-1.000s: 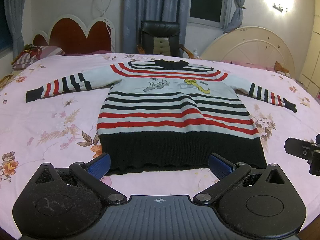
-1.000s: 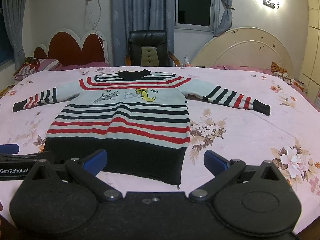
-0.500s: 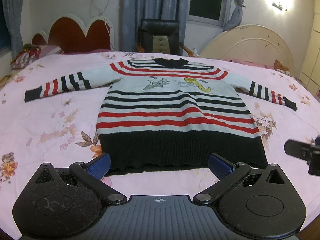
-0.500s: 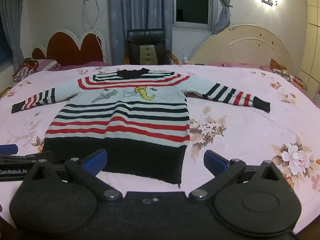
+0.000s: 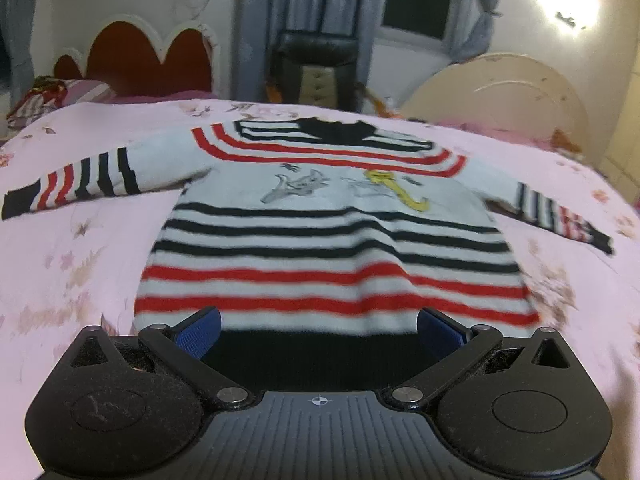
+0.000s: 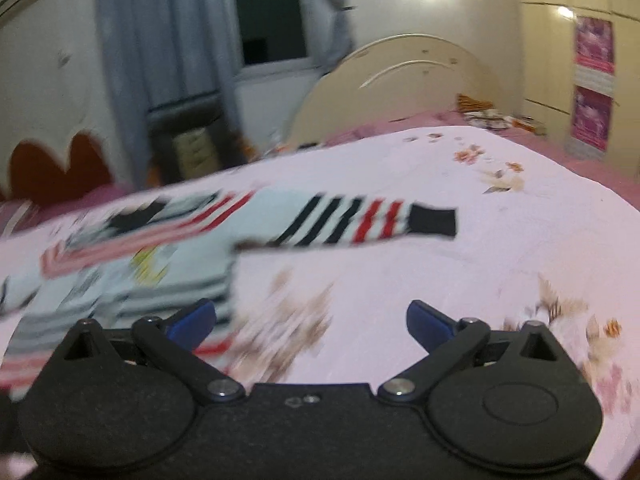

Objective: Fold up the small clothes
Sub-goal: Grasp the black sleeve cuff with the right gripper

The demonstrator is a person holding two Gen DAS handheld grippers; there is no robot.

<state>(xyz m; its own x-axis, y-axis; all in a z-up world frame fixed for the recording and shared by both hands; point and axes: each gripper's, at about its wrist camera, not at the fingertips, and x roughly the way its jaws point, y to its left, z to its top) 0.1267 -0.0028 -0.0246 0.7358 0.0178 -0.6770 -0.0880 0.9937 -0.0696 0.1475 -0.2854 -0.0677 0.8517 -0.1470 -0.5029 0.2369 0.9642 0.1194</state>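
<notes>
Lying flat, front up, on the pink floral bedspread [image 5: 60,272]: one small knitted sweater [image 5: 332,240], pale body with black and red stripes, a black hem band, a black collar, and two cartoon figures across the chest. Both sleeves are spread out sideways; each is striped and ends in a black cuff. In the right wrist view the nearer sleeve [image 6: 360,222] stretches across the middle of the picture, cuff toward the right, though that picture is badly blurred.

Left gripper [image 5: 319,330]: blue pads spread wide, nothing between them, held over the sweater's black hem.

Right gripper [image 6: 311,322]: jaws spread wide with nothing pinched, having just closed in slightly; its left pad sits over the sweater's side edge, its right pad over bare bedspread.

Surroundings: red scalloped headboard [image 5: 148,56], black chair [image 5: 316,68] before grey-blue curtains [image 5: 264,20], cream round headboard [image 5: 496,96], lit wall lamp [image 5: 568,4].
</notes>
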